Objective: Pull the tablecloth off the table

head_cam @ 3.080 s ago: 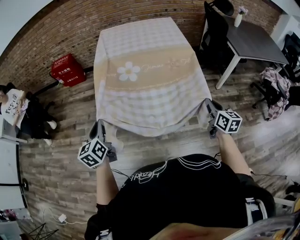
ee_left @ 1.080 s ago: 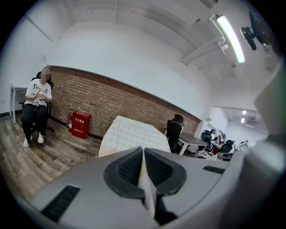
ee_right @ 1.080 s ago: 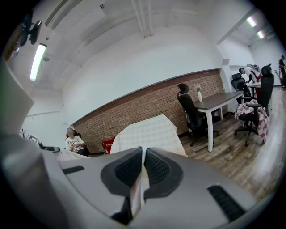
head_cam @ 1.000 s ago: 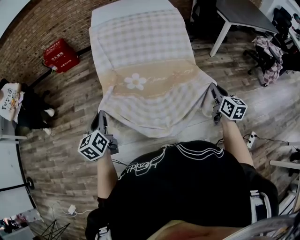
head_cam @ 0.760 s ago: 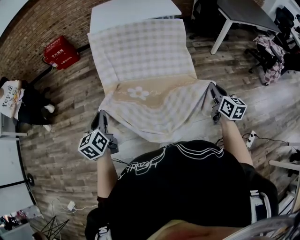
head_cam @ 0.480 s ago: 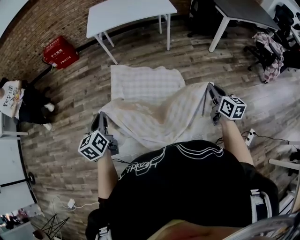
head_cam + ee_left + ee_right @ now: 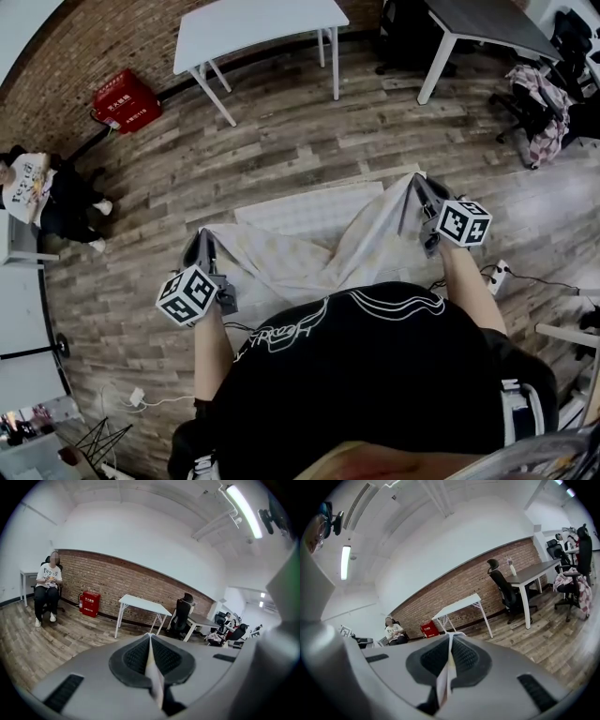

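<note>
Pinching tablecloth (image 7: 314, 246); red box (image 7: 127, 100) lettering illegible

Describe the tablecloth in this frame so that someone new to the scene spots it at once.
On the plank floor, short of the white table by the brick wall, a pale checked tablecloth sags between the left gripper and right gripper, each shut on a corner. Its far edge lies on the floor; it is the only fabric spread there.
</note>
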`<action>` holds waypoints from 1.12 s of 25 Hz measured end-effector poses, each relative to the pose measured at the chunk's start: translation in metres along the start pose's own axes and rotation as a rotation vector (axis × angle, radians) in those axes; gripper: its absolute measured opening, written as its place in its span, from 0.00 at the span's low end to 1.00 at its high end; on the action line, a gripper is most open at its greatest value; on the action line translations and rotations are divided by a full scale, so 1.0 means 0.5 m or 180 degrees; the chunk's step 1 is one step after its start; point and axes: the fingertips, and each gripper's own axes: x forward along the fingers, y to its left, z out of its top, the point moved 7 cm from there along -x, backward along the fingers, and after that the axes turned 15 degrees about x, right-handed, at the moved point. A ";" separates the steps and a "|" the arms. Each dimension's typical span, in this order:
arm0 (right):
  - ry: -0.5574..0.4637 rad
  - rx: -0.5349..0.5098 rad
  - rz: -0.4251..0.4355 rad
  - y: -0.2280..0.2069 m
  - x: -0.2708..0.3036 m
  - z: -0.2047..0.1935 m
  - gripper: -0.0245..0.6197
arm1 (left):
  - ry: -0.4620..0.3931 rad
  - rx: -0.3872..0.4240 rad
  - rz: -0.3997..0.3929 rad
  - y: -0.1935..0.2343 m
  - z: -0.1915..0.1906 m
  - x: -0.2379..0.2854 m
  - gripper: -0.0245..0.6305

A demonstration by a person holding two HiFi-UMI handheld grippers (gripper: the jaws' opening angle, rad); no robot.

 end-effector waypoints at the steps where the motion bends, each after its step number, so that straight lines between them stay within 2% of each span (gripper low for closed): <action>1: 0.0018 -0.0007 0.0012 -0.002 -0.005 -0.002 0.03 | -0.0009 -0.0004 0.0015 -0.006 -0.001 -0.006 0.05; 8: 0.0078 -0.0026 0.0151 -0.011 -0.030 -0.007 0.03 | -0.0055 -0.0002 0.0027 -0.060 -0.011 -0.028 0.05; 18: 0.0164 -0.0198 0.0342 0.001 -0.065 -0.011 0.03 | -0.0279 -0.0082 0.0068 -0.103 -0.014 -0.069 0.05; 28: 0.0193 -0.0293 0.0422 0.020 -0.071 -0.031 0.03 | -0.0342 -0.0132 0.0111 -0.087 -0.037 -0.096 0.05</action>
